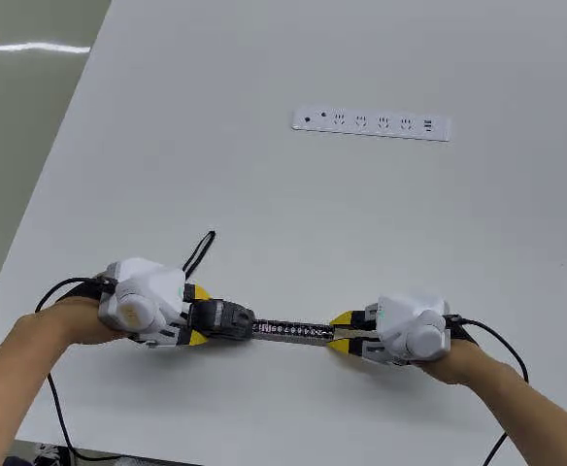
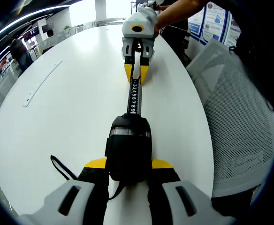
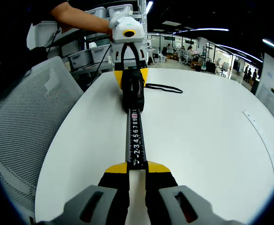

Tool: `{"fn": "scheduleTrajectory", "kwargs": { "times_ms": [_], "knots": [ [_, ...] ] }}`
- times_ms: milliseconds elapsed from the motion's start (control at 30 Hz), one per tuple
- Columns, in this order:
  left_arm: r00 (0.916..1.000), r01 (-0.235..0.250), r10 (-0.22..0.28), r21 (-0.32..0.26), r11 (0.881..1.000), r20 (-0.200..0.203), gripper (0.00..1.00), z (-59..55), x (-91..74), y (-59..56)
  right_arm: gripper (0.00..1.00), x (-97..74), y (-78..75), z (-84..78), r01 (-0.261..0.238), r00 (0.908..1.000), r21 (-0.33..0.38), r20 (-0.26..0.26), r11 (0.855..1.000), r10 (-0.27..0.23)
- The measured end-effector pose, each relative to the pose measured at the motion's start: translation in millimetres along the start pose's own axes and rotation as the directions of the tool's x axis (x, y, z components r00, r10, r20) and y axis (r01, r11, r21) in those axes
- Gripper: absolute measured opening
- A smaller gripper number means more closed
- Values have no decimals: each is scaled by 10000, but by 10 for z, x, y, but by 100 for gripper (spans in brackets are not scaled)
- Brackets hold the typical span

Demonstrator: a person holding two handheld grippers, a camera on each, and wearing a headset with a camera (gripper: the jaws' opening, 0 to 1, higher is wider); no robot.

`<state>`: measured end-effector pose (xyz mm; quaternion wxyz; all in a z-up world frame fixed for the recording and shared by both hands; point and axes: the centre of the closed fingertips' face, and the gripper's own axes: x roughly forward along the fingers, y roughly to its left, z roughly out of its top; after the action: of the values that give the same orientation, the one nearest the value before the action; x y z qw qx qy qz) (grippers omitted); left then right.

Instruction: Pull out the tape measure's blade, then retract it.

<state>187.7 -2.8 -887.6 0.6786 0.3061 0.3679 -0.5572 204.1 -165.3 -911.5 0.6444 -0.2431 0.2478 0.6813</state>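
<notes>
A black tape measure case (image 1: 221, 319) lies on the white table near its front edge, and my left gripper (image 1: 195, 315) is shut on it. In the left gripper view the case (image 2: 129, 147) sits between the yellow-tipped jaws. A short length of black blade (image 1: 291, 330) with white numbers runs to the right. My right gripper (image 1: 341, 332) is shut on the blade's end. In the right gripper view the blade (image 3: 135, 138) stretches straight from the jaws to the case (image 3: 133, 88). A black wrist strap (image 1: 199, 252) trails from the case.
A white power strip (image 1: 371, 123) lies flat further back on the table (image 1: 264, 194). The table's left edge drops to a greenish floor. A white mesh chair (image 2: 240, 117) stands beside the table. Black cables trail from both grippers toward the front edge.
</notes>
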Motion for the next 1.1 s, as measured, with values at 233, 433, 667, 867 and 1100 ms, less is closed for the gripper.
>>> {"fn": "scheduleTrajectory", "kwargs": {
  "times_ms": [233,433,667,867,1100],
  "knots": [
    [10000,-7,7,-4,10000,-4,27,0,1,0,9,-20,-2,-12,8,10000,5,-4,10000,-8],
    [10000,-10,10,7,10000,-7,27,-2,3,0,9,-40,-1,-24,27,10000,1,-35,10000,-27],
    [10000,0,0,9,10000,-7,27,1,1,-4,9,-64,1,-41,29,10000,15,-36,10000,-29],
    [10000,16,-16,-1,10000,8,27,7,5,1,9,-83,-5,-55,15,10000,16,-15,10000,-15],
    [10000,15,-15,-24,10000,19,27,12,8,-2,9,-106,-9,-76,24,10000,-1,-25,10000,-24]
  ]
}}
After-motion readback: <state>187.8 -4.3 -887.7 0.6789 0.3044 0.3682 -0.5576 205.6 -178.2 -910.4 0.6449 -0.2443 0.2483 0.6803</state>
